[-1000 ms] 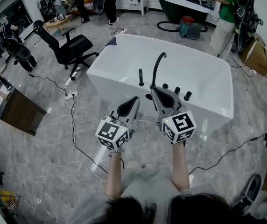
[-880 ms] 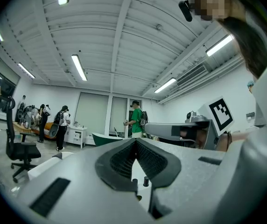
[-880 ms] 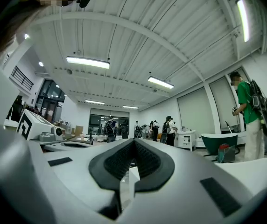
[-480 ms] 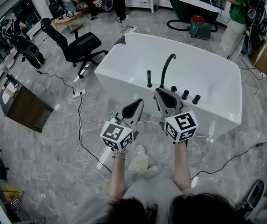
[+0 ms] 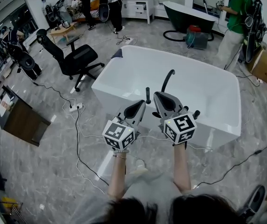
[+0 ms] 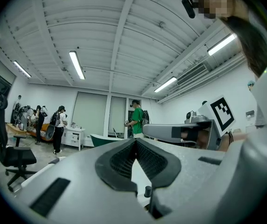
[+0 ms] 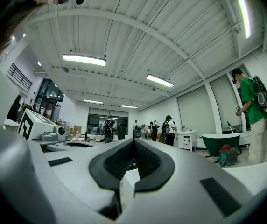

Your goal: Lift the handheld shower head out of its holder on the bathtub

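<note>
The white bathtub (image 5: 203,85) stands in the middle of the head view. On its near rim are a curved black spout (image 5: 167,80), a short black upright handheld shower head (image 5: 148,95) to the spout's left, and black knobs (image 5: 196,113) to its right. My left gripper (image 5: 141,103) is shut and empty, its tip just short of the shower head. My right gripper (image 5: 158,95) is shut and empty too, its tip at the spout's base. Both point level at the tub. In the left gripper view a small black post (image 6: 147,191) shows below the meeting pads (image 6: 124,160).
A black office chair (image 5: 75,59) stands left of the tub. Cables (image 5: 77,139) and a power strip (image 5: 73,108) lie on the marble floor in front. A person in green (image 5: 234,22), a dark green tub (image 5: 189,10) and a cardboard box (image 5: 264,64) are beyond.
Both grippers have moved forward together toward the tub's near rim. The tub and its black fittings now sit right at the gripper tips. Both pairs of jaws stayed shut.
</note>
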A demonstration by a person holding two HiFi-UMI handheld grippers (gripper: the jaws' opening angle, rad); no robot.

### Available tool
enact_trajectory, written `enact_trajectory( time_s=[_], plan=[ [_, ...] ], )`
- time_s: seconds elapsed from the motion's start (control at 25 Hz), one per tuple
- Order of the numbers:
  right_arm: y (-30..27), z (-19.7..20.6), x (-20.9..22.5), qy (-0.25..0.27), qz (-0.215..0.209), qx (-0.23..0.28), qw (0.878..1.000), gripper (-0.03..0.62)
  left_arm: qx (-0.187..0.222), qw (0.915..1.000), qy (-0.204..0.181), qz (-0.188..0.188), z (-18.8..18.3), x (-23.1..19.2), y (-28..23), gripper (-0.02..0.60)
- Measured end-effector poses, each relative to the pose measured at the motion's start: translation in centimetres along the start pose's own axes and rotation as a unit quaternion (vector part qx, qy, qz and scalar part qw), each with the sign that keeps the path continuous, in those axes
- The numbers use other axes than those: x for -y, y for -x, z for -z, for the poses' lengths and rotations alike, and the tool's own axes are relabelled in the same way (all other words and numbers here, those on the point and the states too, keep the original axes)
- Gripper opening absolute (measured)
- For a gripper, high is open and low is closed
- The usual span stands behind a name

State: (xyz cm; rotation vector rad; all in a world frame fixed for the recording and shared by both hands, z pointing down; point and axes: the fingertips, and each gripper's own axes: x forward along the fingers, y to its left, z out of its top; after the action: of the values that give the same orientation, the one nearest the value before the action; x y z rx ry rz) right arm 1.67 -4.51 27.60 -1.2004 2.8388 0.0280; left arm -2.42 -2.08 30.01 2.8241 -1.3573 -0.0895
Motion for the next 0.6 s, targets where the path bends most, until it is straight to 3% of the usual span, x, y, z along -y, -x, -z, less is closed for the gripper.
enact_trajectory(
  time_s=[0.6],
  plan=[
    [-7.5, 2.0, 4.4, -0.002, 0.036, -0.020, 0.999, -0.002, -0.010, 0.9993, 0.012, 0.033, 1.3, -7.5, -4.9, 0.005]
  ],
)
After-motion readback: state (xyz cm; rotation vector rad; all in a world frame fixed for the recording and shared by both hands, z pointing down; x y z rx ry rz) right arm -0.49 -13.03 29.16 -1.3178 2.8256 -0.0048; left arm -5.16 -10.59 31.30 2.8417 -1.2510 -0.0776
